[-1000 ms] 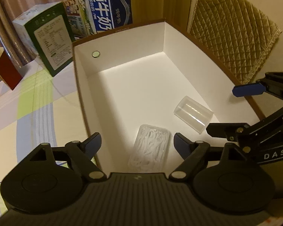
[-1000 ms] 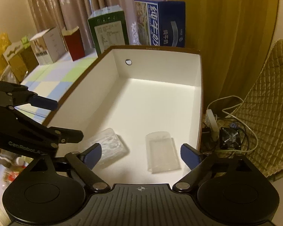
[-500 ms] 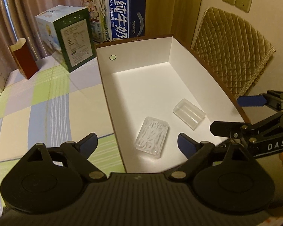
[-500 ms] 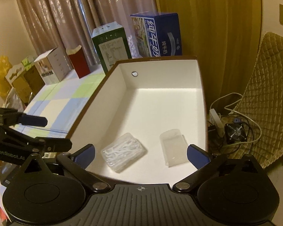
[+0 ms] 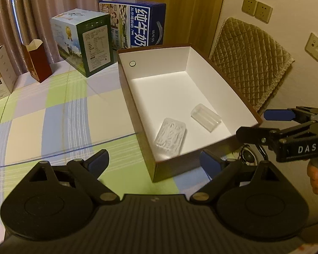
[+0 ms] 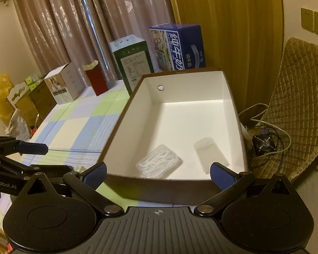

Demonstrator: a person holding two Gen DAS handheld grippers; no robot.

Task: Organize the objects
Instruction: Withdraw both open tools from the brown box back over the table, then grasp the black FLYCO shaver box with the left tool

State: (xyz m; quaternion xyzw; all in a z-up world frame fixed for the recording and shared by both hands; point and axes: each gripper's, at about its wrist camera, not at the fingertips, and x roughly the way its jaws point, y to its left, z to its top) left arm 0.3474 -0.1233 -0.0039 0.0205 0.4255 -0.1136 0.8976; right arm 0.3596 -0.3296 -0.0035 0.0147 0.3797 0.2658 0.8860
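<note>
Lying side by side near the front end of the white-lined box [image 5: 203, 65], the clear toothpick case [image 5: 170, 136] and clear plastic container [image 5: 205, 117] sit untouched. Both the left gripper [image 5: 153, 160] and right gripper [image 6: 158, 173] hang just short of that end, fingers wide and empty.

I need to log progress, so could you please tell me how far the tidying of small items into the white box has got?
Done: the clear case of white picks and the empty clear case lie apart on the floor of the white box. In hand: nothing; the left tool and right tool are both open near the box's near end. Left: no other small item shows on the checked cloth, so little seems to remain.
</note>
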